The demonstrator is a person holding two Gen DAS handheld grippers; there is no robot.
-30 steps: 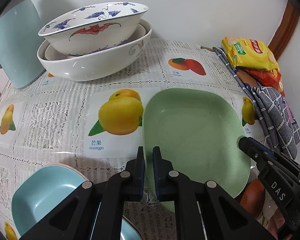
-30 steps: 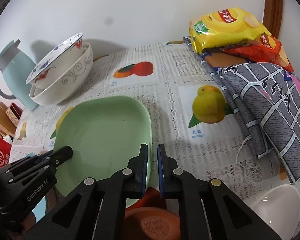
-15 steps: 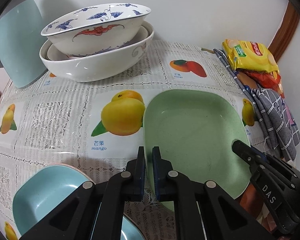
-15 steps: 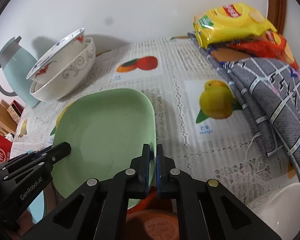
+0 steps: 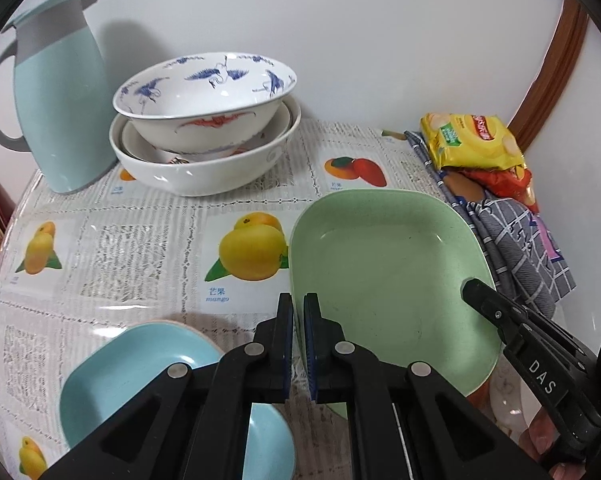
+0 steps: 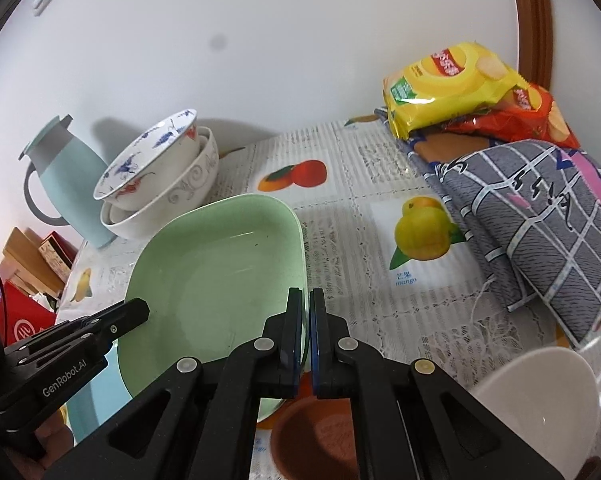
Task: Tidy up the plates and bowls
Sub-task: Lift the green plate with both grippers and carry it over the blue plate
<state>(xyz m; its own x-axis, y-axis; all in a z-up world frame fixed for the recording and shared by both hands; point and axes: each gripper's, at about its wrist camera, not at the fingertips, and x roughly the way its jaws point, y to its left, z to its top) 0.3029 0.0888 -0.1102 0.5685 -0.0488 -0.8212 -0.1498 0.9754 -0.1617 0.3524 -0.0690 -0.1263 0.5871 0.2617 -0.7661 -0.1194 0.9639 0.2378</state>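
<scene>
Left gripper (image 5: 298, 312) clamped on green plate (image 5: 384, 276) rim at 9 o'clock; right gripper (image 6: 305, 312) clamped at 3 o'clock, plate tilted above table (image 5: 140, 240)

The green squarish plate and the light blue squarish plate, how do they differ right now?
The green squarish plate is pinched at opposite rims by the left gripper and the right gripper, tilted off the fruit-print tablecloth; the light blue squarish plate lies flat on it, ungripped. The green one looks larger in this view, though fisheye distortion makes that uncertain. Both are plain, empty, shallow, round-cornered dishes.
</scene>
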